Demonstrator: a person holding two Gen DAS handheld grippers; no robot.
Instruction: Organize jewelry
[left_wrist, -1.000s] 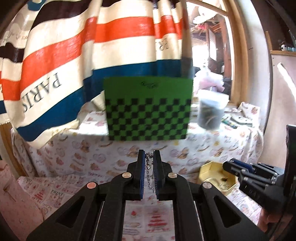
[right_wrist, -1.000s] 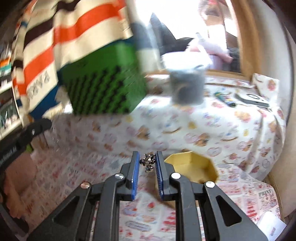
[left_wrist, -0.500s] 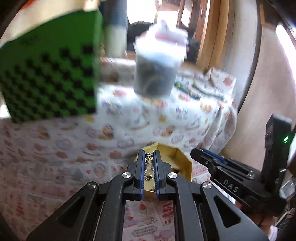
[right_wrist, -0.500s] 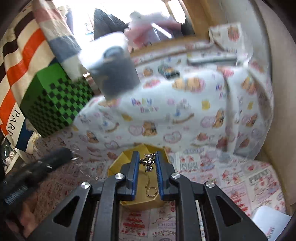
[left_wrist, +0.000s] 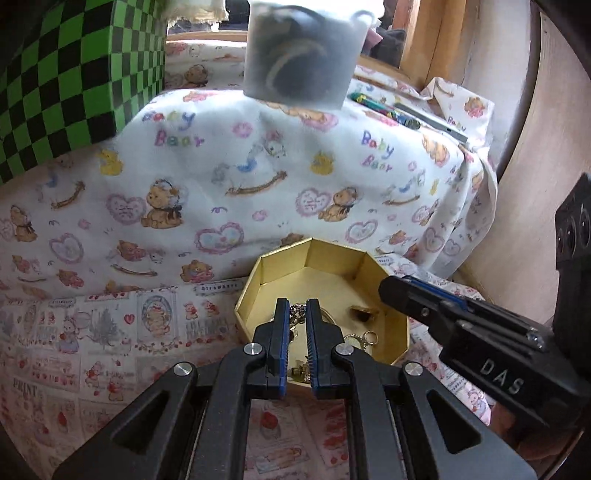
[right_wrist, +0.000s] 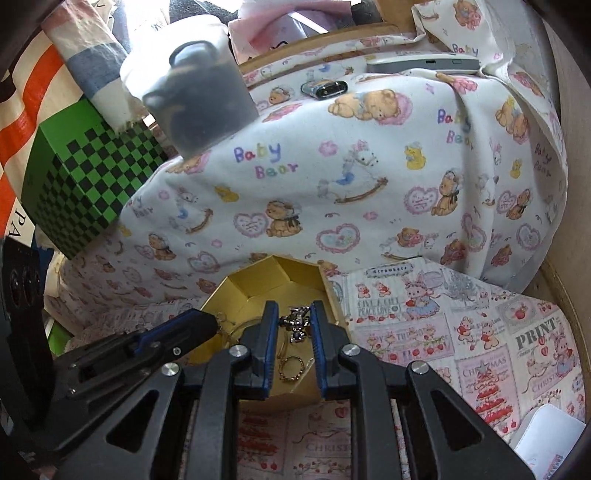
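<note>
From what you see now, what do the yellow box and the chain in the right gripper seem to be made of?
Box: probably cardboard with a matte gold-yellow lining; its thin flat walls meet in sharp folded corners.
Chain: looks like silvery metal; small linked pieces give bright glints between the fingers of the right gripper.
</note>
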